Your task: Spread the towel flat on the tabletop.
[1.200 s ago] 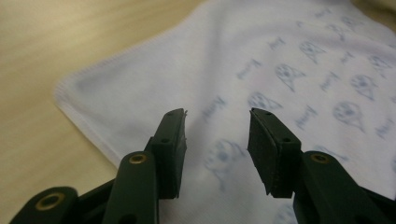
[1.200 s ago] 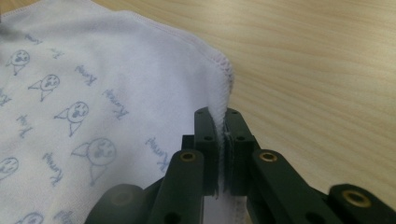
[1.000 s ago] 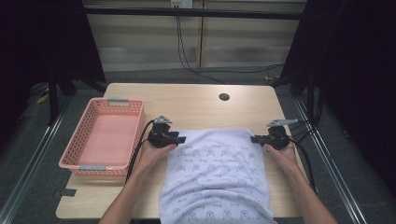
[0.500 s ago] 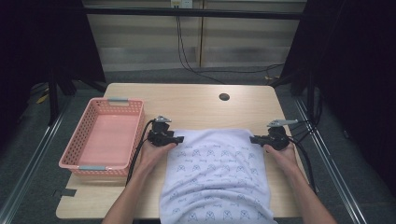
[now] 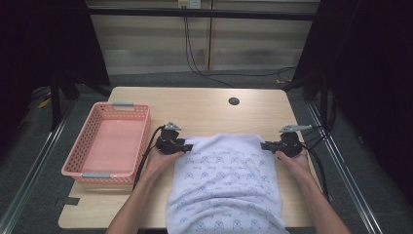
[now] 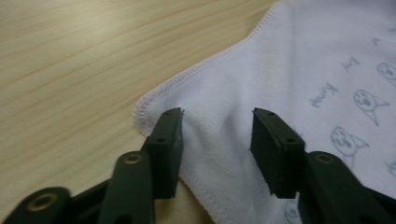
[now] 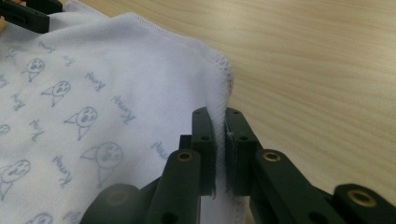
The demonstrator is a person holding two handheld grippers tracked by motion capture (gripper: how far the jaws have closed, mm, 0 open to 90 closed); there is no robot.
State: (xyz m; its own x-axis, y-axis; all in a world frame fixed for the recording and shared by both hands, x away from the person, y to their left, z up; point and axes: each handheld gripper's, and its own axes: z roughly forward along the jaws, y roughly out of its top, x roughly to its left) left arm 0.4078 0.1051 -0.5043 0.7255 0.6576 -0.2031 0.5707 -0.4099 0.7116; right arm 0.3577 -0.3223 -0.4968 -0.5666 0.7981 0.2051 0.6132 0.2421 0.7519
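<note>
A white towel (image 5: 224,180) printed with small cat faces lies spread on the wooden table (image 5: 204,109) and hangs over its near edge. My left gripper (image 5: 187,146) sits at the towel's far left corner. In the left gripper view, that gripper (image 6: 217,126) is open and its jaws stand apart over the towel corner (image 6: 205,93). They have just been closing, with the cloth between them but not pinched. My right gripper (image 5: 265,145) is at the far right corner. In the right gripper view, this gripper (image 7: 219,116) is shut on the hemmed edge of the towel (image 7: 116,70).
A pink plastic basket (image 5: 141,131) stands empty on the left of the table. A round cable hole (image 5: 234,101) sits near the far edge. Bare wood lies beyond the towel. Cables trail from both grippers. The left gripper's jaws (image 7: 23,14) show far off in the right gripper view.
</note>
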